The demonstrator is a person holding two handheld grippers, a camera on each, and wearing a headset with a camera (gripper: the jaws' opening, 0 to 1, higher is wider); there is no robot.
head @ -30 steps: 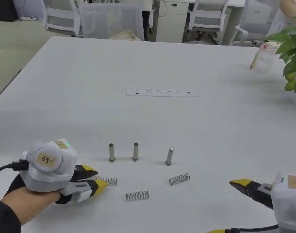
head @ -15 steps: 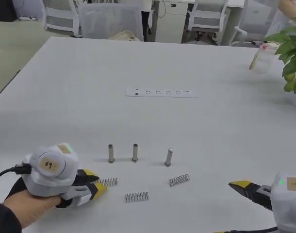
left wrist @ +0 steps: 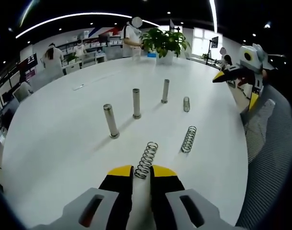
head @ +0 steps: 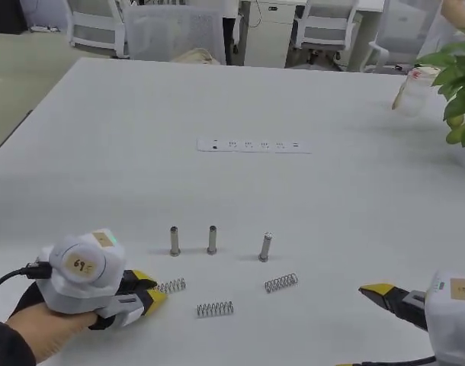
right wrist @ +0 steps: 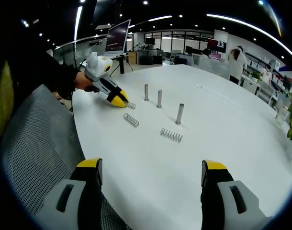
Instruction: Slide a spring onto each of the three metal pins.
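Three upright metal pins (head: 174,240) (head: 212,239) (head: 266,247) stand in a row on the white table, all bare. Three springs lie flat in front of them: left (head: 171,286), middle (head: 216,309), right (head: 281,283). My left gripper (head: 152,293) rests on the table at the left spring. In the left gripper view its jaws (left wrist: 141,172) are drawn in on the near end of that spring (left wrist: 147,159). My right gripper (right wrist: 151,167) is wide open and holds nothing, well right of the right spring (right wrist: 171,135); its upper tip shows in the head view (head: 377,290).
A white power strip (head: 253,145) lies at mid-table behind the pins. A plastic container (head: 414,88) and a leafy plant (head: 457,84) stand at the far right. Office chairs line the table's far edge. The near table edge is close under both grippers.
The left gripper has dropped lower and its jaws have narrowed onto the left spring's end. The right gripper has barely moved.
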